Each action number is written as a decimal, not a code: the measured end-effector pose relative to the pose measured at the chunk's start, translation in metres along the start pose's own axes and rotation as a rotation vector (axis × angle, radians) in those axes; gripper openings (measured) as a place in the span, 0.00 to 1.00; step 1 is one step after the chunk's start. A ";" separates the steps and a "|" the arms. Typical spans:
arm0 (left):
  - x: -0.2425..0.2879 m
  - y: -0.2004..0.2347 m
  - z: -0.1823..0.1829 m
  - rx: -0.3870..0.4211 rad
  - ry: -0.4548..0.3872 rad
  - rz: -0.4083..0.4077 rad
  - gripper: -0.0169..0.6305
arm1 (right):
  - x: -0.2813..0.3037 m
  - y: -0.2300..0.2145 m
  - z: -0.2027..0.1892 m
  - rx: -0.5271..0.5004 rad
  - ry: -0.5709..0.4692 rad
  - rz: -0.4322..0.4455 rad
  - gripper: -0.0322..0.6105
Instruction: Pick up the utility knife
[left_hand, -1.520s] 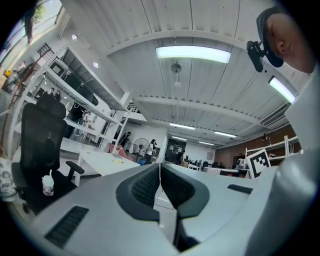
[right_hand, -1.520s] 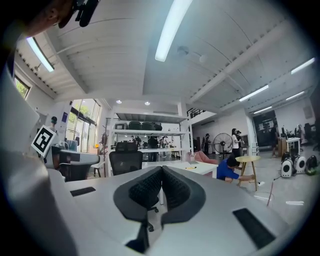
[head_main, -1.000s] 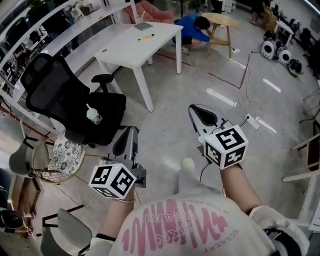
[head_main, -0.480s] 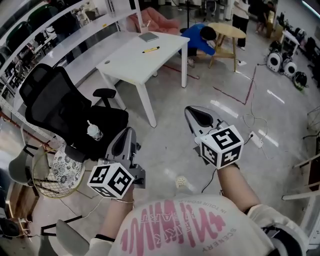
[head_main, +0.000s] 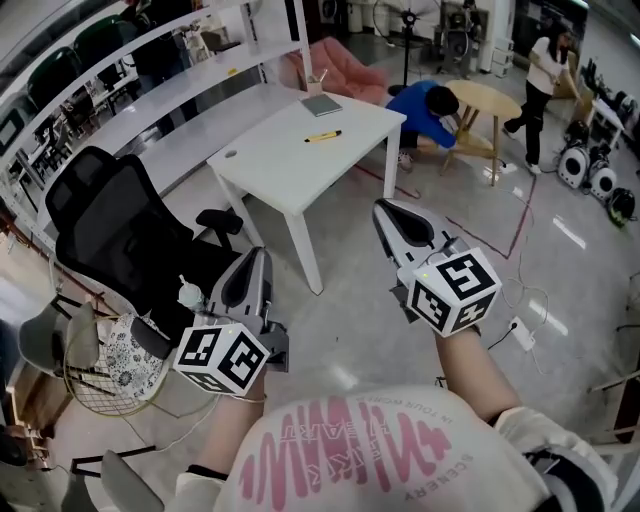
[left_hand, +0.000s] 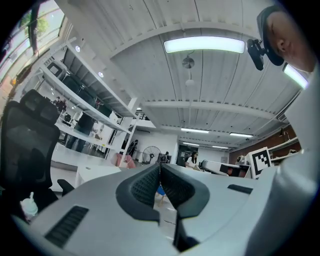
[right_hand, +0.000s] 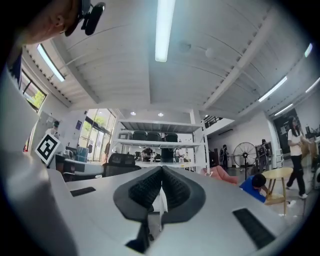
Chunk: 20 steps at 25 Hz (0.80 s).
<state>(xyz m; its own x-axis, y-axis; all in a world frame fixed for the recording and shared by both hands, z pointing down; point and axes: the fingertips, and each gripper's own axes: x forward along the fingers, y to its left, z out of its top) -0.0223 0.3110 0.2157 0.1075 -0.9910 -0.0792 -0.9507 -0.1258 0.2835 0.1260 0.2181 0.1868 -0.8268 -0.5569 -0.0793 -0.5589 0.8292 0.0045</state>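
White-topped, the table (head_main: 280, 170) was seen nearer and larger in the head view than a second before, so it had been walked toward with both tongs carried ahead of the body. From that the task was judged to be only at its approach, with nothing yet reached. One yellow utility knife (head_main: 323, 136) was found lying flat on the table toward its far end, just short of one grey notebook (head_main: 322, 105) by the far edge. Two tongs were counted, the left tongs (head_main: 256, 262) and the right tongs (head_main: 390, 212), each held well short of the table's near edge with its jaws pressed together on nothing. One black office chair (head_main: 120, 235) was set at the table's left side, and beyond its far right corner two people were counted, a crouched person (head_main: 425, 108) and a standing person (head_main: 545, 62).
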 end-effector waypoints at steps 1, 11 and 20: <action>0.012 0.002 0.000 0.002 -0.005 0.003 0.06 | 0.007 -0.010 0.003 0.010 -0.015 0.007 0.07; 0.094 0.041 -0.039 -0.032 0.064 0.018 0.06 | 0.076 -0.073 -0.046 0.074 0.044 0.023 0.07; 0.194 0.099 -0.059 -0.007 0.076 0.006 0.06 | 0.156 -0.136 -0.095 0.073 0.097 -0.011 0.07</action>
<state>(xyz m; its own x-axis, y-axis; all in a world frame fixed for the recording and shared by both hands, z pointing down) -0.0788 0.1036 0.2848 0.1236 -0.9923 -0.0043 -0.9495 -0.1195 0.2901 0.0672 0.0135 0.2690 -0.8248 -0.5652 0.0176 -0.5649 0.8223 -0.0685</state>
